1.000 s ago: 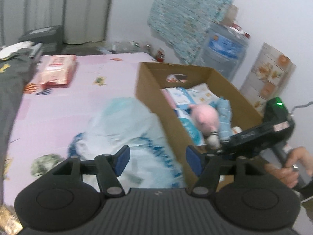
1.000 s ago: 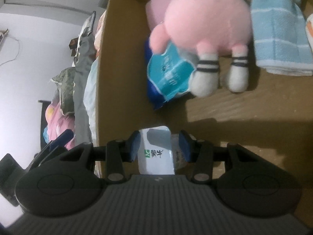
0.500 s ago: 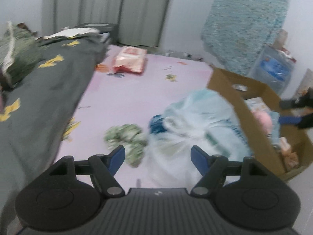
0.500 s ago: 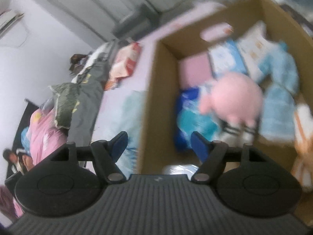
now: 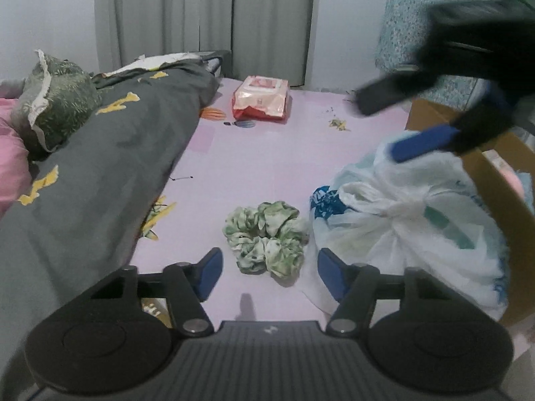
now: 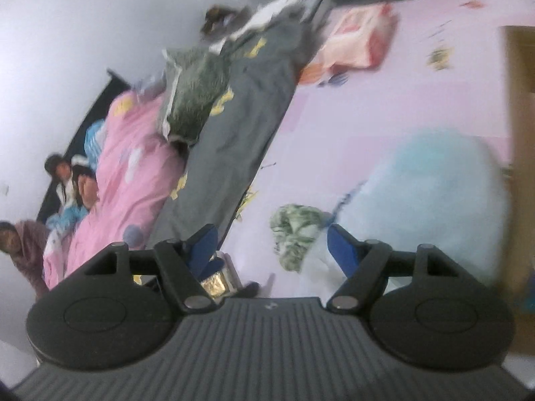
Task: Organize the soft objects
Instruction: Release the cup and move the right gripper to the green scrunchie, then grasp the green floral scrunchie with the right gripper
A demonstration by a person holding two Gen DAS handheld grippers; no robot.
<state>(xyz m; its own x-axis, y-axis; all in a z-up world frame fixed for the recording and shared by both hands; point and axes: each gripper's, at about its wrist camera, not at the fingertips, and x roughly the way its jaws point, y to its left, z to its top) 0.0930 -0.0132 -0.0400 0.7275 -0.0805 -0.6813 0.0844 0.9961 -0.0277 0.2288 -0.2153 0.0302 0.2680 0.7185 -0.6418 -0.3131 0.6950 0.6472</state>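
Two grippers hover over a bed with a pale pink sheet (image 5: 267, 153). The left gripper (image 5: 269, 269) has its blue-padded tongs spread wide and empty, aimed at a green-and-white scrunchie (image 5: 265, 235) lying on the sheet between them. Just right of the scrunchie, touching it, sits a knotted white plastic bag (image 5: 411, 224) against a cardboard box (image 5: 511, 197). The right gripper (image 6: 272, 245), blurred, also has its tongs spread and empty. A pink wipes packet (image 5: 261, 97) lies farther up the sheet, beside a dark grey quilt (image 5: 100, 167); its printing is too small to read. No other writing is legible.
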